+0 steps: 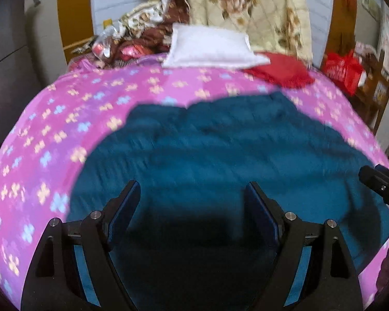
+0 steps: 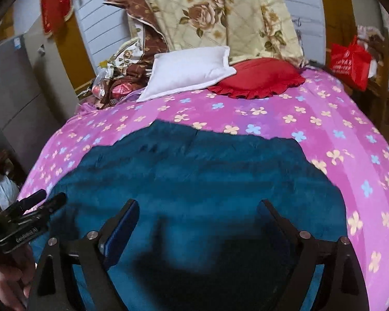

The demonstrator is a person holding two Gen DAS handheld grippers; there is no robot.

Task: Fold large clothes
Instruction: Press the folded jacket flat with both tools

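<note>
A large dark teal garment (image 1: pixel 220 142) (image 2: pixel 194 168) lies spread flat on a bed covered by a pink flowered sheet (image 1: pixel 64 119) (image 2: pixel 324 119). My left gripper (image 1: pixel 192 185) hovers over the garment's near part, jaws wide apart with nothing between them. My right gripper (image 2: pixel 198 203) is also open and empty above the near cloth. In the right wrist view the left gripper (image 2: pixel 51 197) shows at the left edge, held by a hand (image 2: pixel 7 280). A black finger of the right gripper (image 1: pixel 376 181) pokes in at the right edge of the left wrist view.
A white pillow (image 1: pixel 210 46) (image 2: pixel 192 70) and a red frilled cushion (image 1: pixel 280 72) (image 2: pixel 259 77) lie at the head of the bed. A floral quilt (image 2: pixel 220 13) leans against the headboard. A grey cabinet (image 2: pixel 13 90) stands left, a red bag (image 2: pixel 350 59) right.
</note>
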